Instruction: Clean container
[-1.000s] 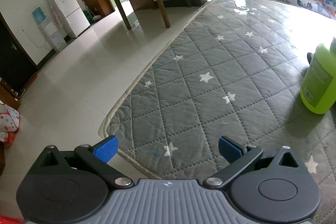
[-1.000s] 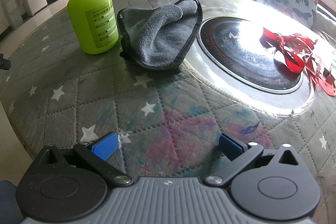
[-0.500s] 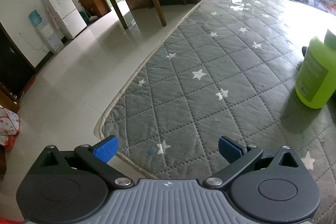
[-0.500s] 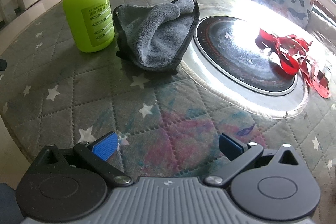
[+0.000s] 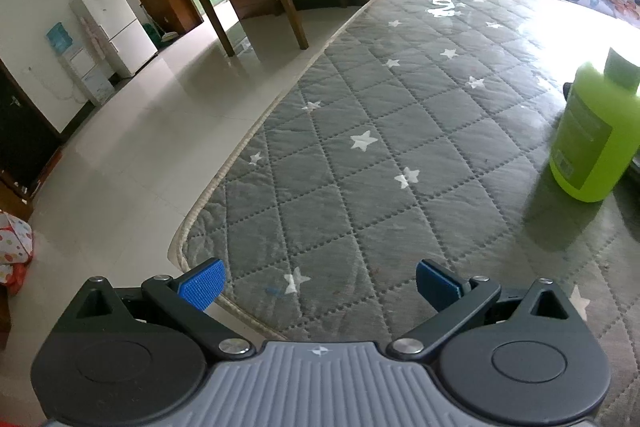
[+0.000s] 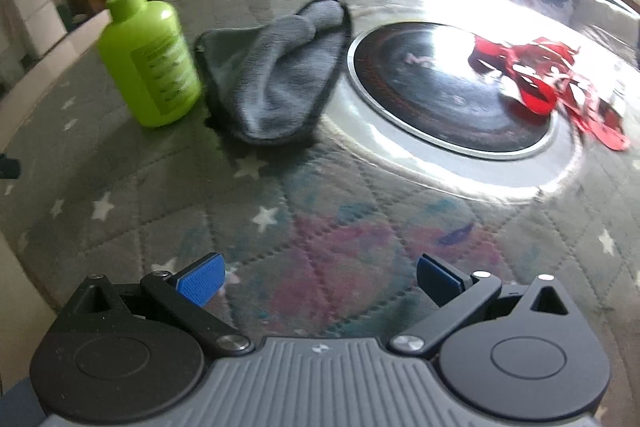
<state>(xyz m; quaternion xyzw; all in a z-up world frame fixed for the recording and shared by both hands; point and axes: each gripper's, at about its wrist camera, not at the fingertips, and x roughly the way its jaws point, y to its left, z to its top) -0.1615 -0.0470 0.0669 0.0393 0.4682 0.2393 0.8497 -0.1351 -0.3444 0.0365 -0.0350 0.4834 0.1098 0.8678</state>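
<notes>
green bottle (image 6: 150, 57) untouched beside grey cloth (image 6: 276, 75); left hand-held gripper (image 5: 318, 281) & right hand-held gripper (image 6: 320, 279) both wide, empty; approach step, nxt likely grab cloth.

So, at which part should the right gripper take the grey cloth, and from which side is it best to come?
Probably the raised fold of the grey cloth, approached from above and the near side. The cloth lies crumpled, so that ridge stands off the table. The green bottle stands close on its left, so the open right gripper should keep clear of that side.
</notes>
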